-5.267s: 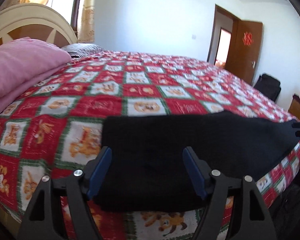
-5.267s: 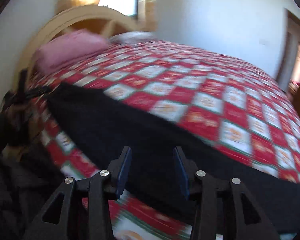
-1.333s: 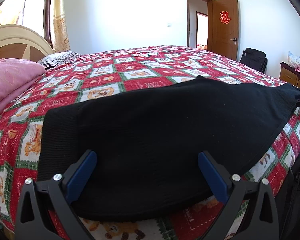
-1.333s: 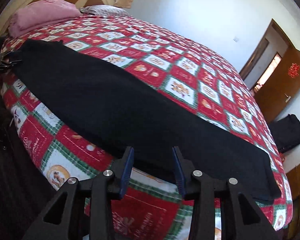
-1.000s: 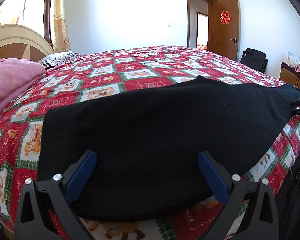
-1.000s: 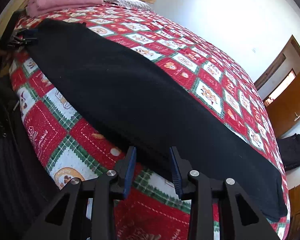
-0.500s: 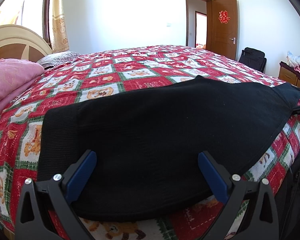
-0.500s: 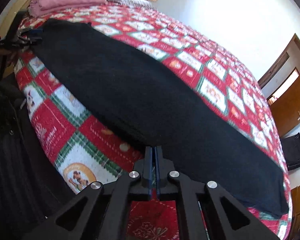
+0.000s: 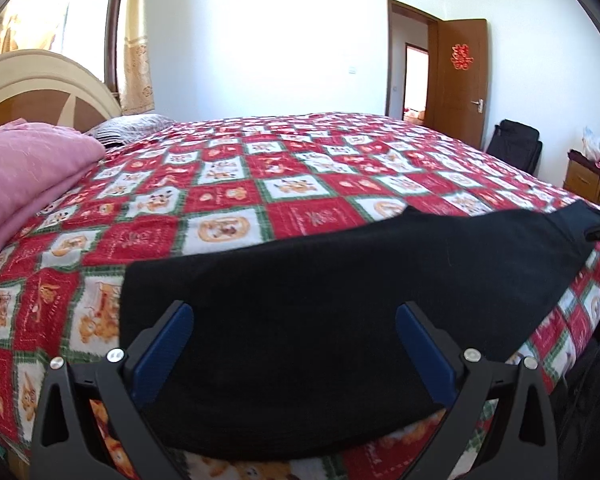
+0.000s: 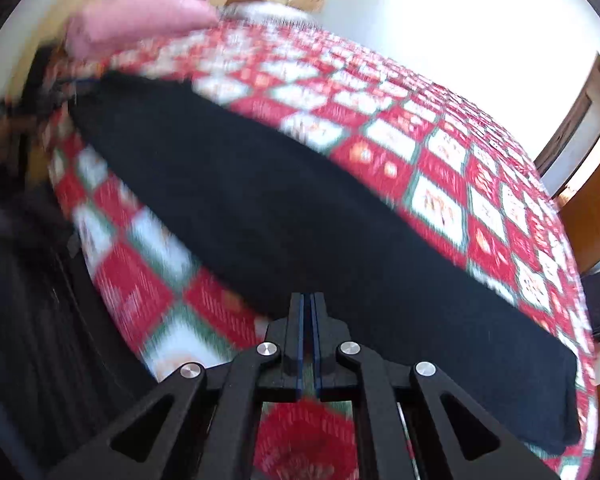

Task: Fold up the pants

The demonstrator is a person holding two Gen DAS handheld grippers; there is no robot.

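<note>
black pants (image 9: 320,312) lie lengthwise along near bed edge, filling lower centre of both views, flat for folding. left gripper (image 9: 294,340) spread wide over waistband end, nothing held. right gripper (image 10: 307,334) pinched together at pants' near edge; grip on cloth unclear. vs 1 s ago: right was apart, left unchanged.

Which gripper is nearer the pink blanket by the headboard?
Left. The left gripper sits at the pants' end toward the pink blanket; the right gripper is at the far end.
</note>
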